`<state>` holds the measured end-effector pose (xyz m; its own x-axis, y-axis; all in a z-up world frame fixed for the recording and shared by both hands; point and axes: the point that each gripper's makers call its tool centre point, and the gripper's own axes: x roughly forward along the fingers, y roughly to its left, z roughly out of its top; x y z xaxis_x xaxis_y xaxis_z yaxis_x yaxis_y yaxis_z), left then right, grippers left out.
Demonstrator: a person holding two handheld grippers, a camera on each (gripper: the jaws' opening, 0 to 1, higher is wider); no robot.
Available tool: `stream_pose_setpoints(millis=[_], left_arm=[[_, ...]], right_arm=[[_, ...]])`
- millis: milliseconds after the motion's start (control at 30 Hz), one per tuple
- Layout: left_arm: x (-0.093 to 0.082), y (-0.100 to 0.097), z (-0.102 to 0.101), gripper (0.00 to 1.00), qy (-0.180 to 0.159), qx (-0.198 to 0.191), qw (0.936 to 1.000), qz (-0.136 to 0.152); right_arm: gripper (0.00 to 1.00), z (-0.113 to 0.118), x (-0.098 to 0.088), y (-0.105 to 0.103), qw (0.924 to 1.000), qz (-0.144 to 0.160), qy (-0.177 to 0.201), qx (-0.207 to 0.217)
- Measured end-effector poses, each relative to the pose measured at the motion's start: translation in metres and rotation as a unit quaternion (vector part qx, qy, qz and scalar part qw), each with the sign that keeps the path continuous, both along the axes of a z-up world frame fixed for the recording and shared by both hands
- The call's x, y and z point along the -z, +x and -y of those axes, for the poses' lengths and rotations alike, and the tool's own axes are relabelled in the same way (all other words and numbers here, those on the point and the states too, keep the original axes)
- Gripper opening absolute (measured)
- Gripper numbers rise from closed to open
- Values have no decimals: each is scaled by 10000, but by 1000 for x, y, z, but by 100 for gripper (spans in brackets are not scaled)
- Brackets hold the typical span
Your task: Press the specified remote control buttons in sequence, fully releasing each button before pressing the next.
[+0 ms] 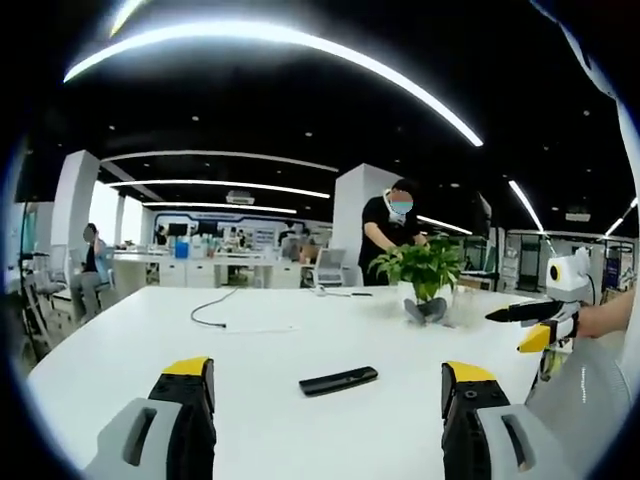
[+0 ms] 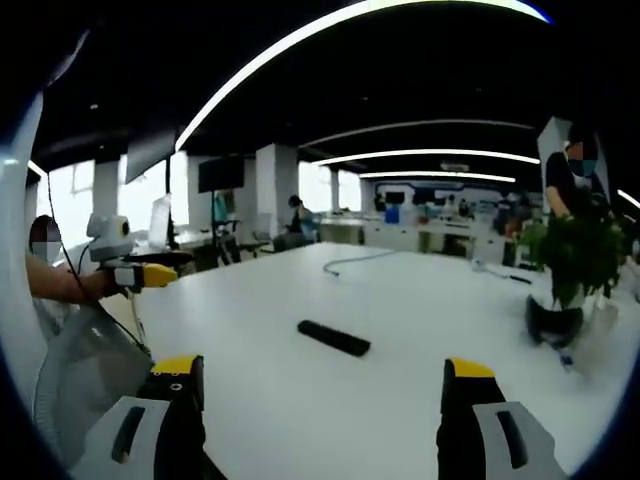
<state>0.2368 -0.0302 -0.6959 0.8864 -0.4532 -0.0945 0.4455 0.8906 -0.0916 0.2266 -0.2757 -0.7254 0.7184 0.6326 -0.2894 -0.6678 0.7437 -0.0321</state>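
Both grippers hover with jaws wide apart, gripping nothing — the left gripper (image 1: 325,385) and the right gripper (image 2: 322,382). One black remote control (image 1: 338,380) lies flat on the white table (image 1: 150,335), ahead of the jaws and between them — untouched.

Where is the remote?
The remote lies flat on the white table, ahead of both grippers' open jaws. The potted plant stands beyond it.

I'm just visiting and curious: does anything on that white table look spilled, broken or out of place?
Nothing stands out. The black remote lies flat on the white table, the potted plant stands upright, and a loose cable trails across the top.
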Motion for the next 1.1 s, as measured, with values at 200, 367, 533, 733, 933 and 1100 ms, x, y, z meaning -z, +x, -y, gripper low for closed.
stream_pose_setpoints(millis=[200,367,533,733,933,1100], left_arm=[[1,-1,6,95,-134,187,9997,-52],[13,-1,10,94,-227,258,9985,-429],[16,0,4,94,-146,161,9987,-461],[16,3,-2,93,-145,66,9990,-410],[22,2,7,93,-25,282,9984,-485],[20,-2,14,93,140,420,9982,-401]], right_arm=[[95,5,8,1,9998,-192,21,104],[95,7,5,3,9997,-128,63,188],[95,10,6,5,9995,-110,12,287],[94,11,7,6,9994,-137,40,314],[94,13,13,6,9990,-227,-27,373],[93,16,10,7,9989,-184,29,429]])
